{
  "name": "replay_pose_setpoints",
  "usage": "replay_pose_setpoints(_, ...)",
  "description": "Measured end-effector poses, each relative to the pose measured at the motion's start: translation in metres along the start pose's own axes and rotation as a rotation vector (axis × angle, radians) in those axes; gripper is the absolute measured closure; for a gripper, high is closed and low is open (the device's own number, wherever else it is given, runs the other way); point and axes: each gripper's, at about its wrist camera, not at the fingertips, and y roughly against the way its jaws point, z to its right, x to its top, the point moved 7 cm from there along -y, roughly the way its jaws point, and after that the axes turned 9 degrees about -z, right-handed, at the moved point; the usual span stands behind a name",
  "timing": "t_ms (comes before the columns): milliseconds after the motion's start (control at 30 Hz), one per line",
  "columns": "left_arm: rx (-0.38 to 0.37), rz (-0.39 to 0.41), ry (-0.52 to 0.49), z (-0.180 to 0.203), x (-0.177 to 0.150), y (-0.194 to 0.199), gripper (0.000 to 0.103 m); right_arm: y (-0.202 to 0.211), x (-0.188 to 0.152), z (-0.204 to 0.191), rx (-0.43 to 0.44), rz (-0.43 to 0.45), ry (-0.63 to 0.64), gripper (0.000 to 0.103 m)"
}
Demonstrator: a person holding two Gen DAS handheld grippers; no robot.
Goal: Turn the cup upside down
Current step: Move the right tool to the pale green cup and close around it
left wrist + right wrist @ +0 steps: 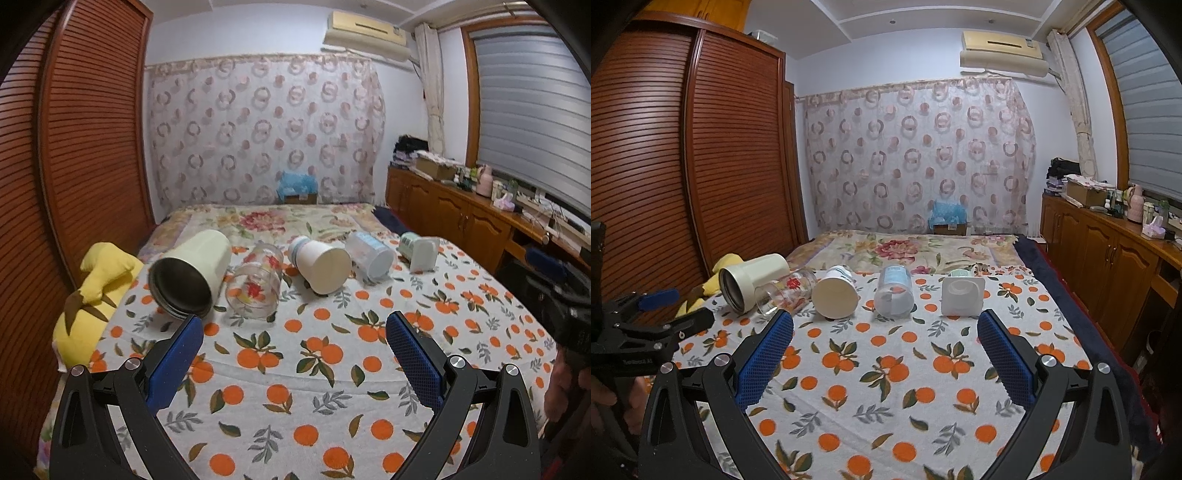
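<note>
Several cups lie on their sides in a row on the orange-print bedspread [295, 369]. From left: a cream steel-lined tumbler [192, 273] [750, 282], a clear flowered glass [255, 284] [786, 291], a white paper cup [321, 264] [836, 291], a translucent plastic cup [369, 254] [894, 291], and a green cup with a square white base [419, 249] [962, 295]. My left gripper [293, 332] is open and empty, short of the glass. My right gripper [884, 332] is open and empty, short of the plastic cup. The left gripper also shows in the right wrist view [657, 314].
A yellow plush toy [96, 295] lies at the bed's left edge by the wooden wardrobe [74, 147]. A wooden cabinet [1108, 258] with clutter runs along the right. A curtain [916, 155] hangs behind the bed; a blue bag on a box [947, 218] stands below it.
</note>
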Motion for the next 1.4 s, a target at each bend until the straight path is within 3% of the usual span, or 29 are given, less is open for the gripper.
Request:
replay_pose_setpoints(233,-0.006,-0.056,-0.037,0.005,-0.002,-0.027,0.008,-0.026,0.017,0.017,-0.012,-0.033,0.043,0.013)
replay_pose_setpoints(500,-0.045,-0.140,-0.059,0.009,0.000,-0.055,0.008,-0.066,0.045,0.042,-0.027,-0.099,0.074,0.017)
replay_pose_setpoints(733,-0.075,-0.164,-0.112,0.014,0.009,-0.067,0.008,-0.121,0.057,0.064,-0.029,-0.225,0.086,0.026)
replay_pose_setpoints(1100,-0.129,-0.195,-0.189,0.027,0.022,-0.084,0.008,-0.208,0.068,0.093,-0.071,-0.425,0.076,0.027)
replay_pose_setpoints(1400,-0.142,-0.208,-0.229,0.032,0.027,-0.092,0.008,-0.263,0.061,0.114,-0.093,-0.614,-0.021,0.037)
